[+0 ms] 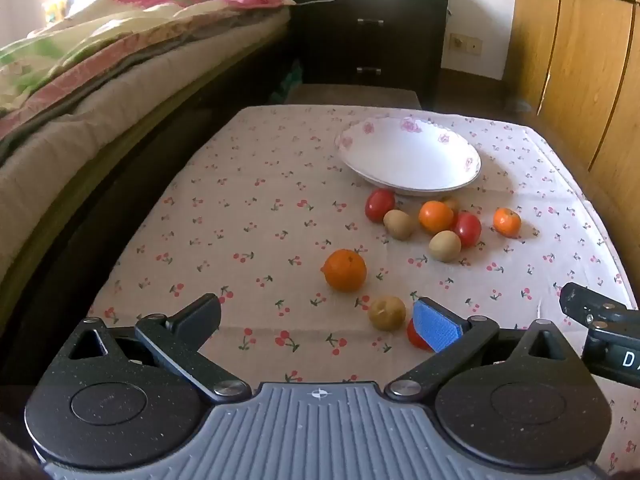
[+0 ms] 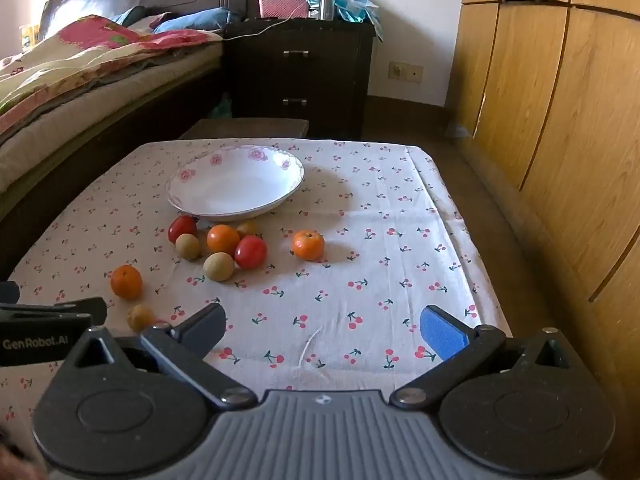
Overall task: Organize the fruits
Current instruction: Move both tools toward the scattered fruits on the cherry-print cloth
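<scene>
- The tabletop, spread with a cherry-print cloth, carries an empty floral bowl toward its far edge.
- Most fruits are clustered just before the bowl.
- One orange and a small brown fruit lie nearer the near edge, just ahead of the left claw, which is judged nearer.
- The right claw is aimed at bare cloth; both claws are spread wide, empty.

I see the bowl at the table's far side, fruit cluster just before it, bed left, wardrobe right.
</scene>
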`<state>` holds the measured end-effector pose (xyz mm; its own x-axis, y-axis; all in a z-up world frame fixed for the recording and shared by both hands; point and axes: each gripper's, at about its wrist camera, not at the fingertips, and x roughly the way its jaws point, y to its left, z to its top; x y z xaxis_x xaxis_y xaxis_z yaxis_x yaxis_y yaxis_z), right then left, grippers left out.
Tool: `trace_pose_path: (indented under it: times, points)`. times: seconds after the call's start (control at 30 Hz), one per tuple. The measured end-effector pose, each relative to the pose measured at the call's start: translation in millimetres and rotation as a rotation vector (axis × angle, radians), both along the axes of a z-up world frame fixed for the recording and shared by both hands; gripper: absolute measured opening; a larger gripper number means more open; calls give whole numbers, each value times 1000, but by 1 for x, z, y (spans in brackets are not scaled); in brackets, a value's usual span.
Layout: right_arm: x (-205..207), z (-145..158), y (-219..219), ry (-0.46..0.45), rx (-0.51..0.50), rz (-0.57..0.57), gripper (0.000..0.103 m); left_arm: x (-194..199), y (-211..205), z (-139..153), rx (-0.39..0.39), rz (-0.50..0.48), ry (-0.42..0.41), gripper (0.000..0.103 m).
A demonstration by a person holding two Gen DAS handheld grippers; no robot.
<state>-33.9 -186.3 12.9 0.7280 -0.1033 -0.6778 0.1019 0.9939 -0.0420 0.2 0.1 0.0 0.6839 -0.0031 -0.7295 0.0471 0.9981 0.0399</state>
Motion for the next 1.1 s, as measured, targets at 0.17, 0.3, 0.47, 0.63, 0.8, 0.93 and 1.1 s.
trace_pose_path:
  times: [0.17,0.3,0.47,0.63,0.8,0.93,1.1]
  points:
    - [0,2,-2,3,-2,3,103,-2,0,2,-6,-5,-3,103]
    - [2,-5,2,15,-9,4,103,-7,1,-12,-3,-11,-3,103]
    - [4,-6,2,27,-12,13,103,-5,0,-15,1,-5,21,103]
    - [5,-8,3,40,-19,13,103,-6,0,-16,2,-9,30,103]
    - [6,-10,4,53,-24,16,103,-6,0,-16,1,-14,40,103]
    - [8,-12,5,61,-27,16,103,-6,-1,-15,3,-18,45,103]
    - [8,-14,5,66,-29,18,103,-7,-1,-15,5,-23,46,103]
